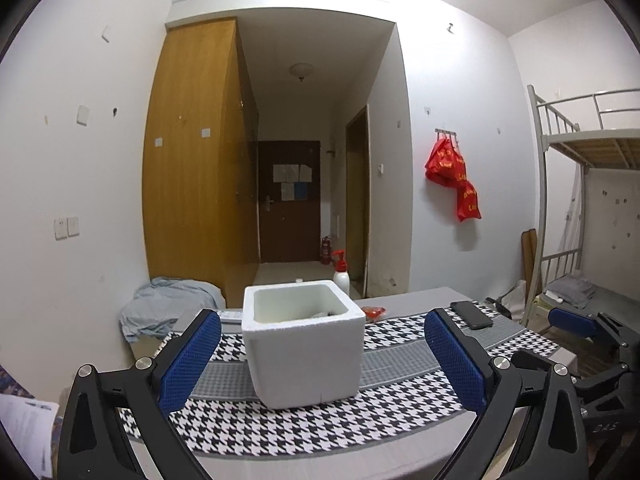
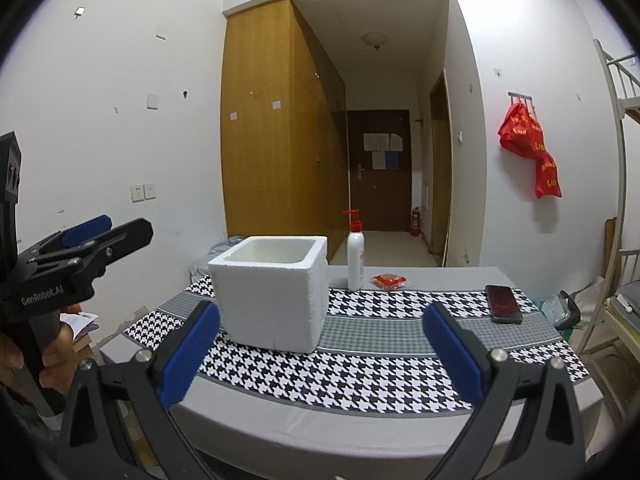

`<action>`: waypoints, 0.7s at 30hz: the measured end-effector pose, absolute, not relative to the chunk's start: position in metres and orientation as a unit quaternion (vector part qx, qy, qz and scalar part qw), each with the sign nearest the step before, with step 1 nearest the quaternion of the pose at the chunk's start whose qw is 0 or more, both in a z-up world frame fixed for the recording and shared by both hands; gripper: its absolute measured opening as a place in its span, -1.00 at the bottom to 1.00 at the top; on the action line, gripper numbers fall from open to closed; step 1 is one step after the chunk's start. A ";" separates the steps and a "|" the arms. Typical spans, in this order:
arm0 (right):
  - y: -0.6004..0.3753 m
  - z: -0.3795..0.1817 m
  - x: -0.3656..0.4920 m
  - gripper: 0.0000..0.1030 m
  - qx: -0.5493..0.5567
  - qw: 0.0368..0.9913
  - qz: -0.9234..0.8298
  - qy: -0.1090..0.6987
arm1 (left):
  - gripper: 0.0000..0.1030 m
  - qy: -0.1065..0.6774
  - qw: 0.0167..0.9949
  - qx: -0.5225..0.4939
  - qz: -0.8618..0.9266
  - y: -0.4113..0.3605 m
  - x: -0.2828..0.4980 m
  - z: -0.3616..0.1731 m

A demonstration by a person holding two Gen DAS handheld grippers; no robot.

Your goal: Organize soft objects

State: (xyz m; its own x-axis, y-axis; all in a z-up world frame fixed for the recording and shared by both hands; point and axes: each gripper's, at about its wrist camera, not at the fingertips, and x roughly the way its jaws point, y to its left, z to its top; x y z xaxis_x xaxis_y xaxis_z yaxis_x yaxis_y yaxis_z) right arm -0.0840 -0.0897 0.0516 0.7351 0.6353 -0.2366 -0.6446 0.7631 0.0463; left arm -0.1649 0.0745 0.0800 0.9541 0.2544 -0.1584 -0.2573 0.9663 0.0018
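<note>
Bench (image 2: 400, 420): grey top, filling the near and middle ground of both views.

Cloth (image 2: 360, 364): black-and-white houndstooth with grey bands, spread flat across the bench from left to right.

Foam box (image 1: 304, 344): white, open-topped, upright on the cloth left of centre. In the left wrist view something small and pale lies low inside against the right wall; the angle is too shallow to say what it is.

Left claw (image 1: 322, 356): released, blue pads wide apart, nothing between them. It hangs near the bench's front edge with the foam box straight ahead between the two fingers, not touching. From the right wrist view it shows at the far left, gripped by a hand (image 2: 48, 356).

Right claw (image 2: 320, 344): released, blue pads spread wide, holding nothing, low over the near edge of the bench, to the right of the foam box.

Bottle (image 2: 355, 256): white, red pump top, upright at the far side of the bench just right of the foam box.

Phone (image 2: 503, 303): dark, lying flat at the right end of the cloth.

Red packet (image 2: 389, 280): small, soft-looking, lying on the bench at the cloth's far edge, just right of the bottle and outside the foam box.
</note>
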 end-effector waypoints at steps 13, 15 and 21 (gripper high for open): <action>-0.090 0.047 -0.123 0.99 -0.016 0.933 0.345 0.103 | 0.98 0.068 0.989 -0.017 0.134 0.071 -0.210 0.064; -0.090 0.043 -0.127 0.99 -0.016 0.933 0.344 0.101 | 0.98 0.071 0.988 -0.021 0.134 0.074 -0.214 0.058; -0.090 0.031 -0.138 0.99 -0.010 0.937 0.336 0.099 | 0.98 0.078 0.986 -0.027 0.142 0.074 -0.223 0.039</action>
